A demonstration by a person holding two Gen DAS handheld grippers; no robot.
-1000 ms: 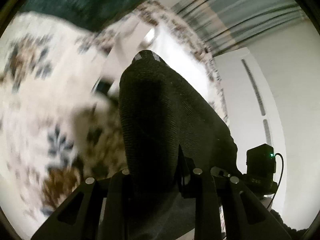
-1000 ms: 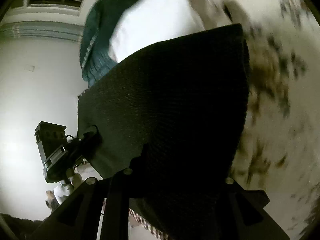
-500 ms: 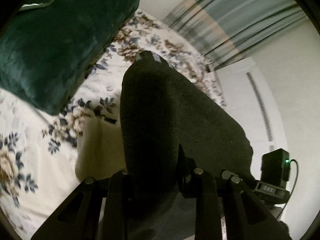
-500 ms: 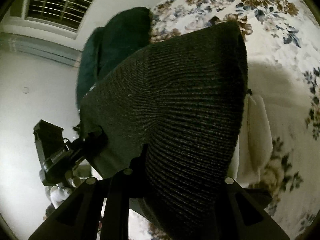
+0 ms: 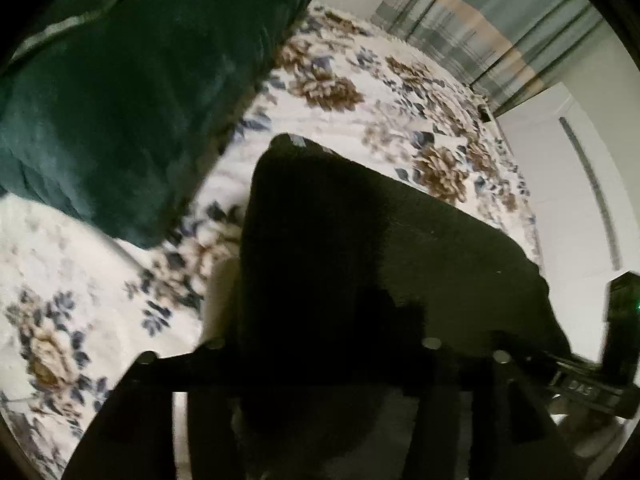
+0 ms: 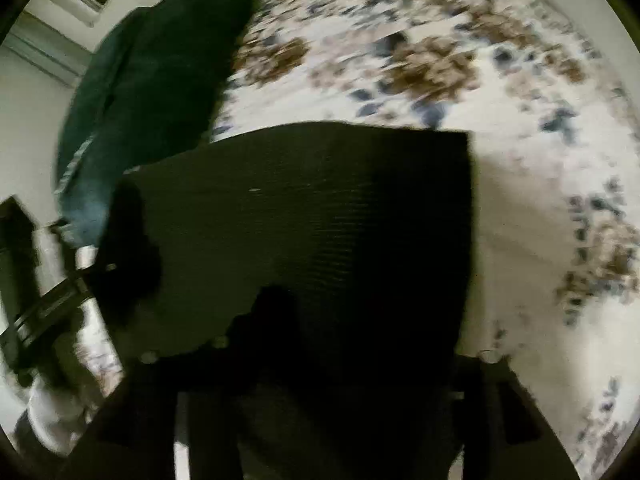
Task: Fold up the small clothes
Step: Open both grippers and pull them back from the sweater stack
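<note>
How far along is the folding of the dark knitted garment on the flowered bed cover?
Done: the dark ribbed knitted garment already lies over the white flowered bed cover, next to a dark green plush cushion. In hand: both grippers have just been opening, and the cloth sits between the fingers of each. Left: whether the fold is finished cannot be told; the layers under the garment are hidden.

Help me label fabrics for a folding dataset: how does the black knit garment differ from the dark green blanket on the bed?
The black knit garment is near black with a fine ribbed weave; the dark green blanket looks plush and velvety. The garment lies spread, with straight edges and a square corner, in front of both grippers; the blanket sits farther back as a thick, rounded heap. The garment looks thin, the blanket bulky. Both are dark, soft textiles resting on the floral bedspread.
</note>
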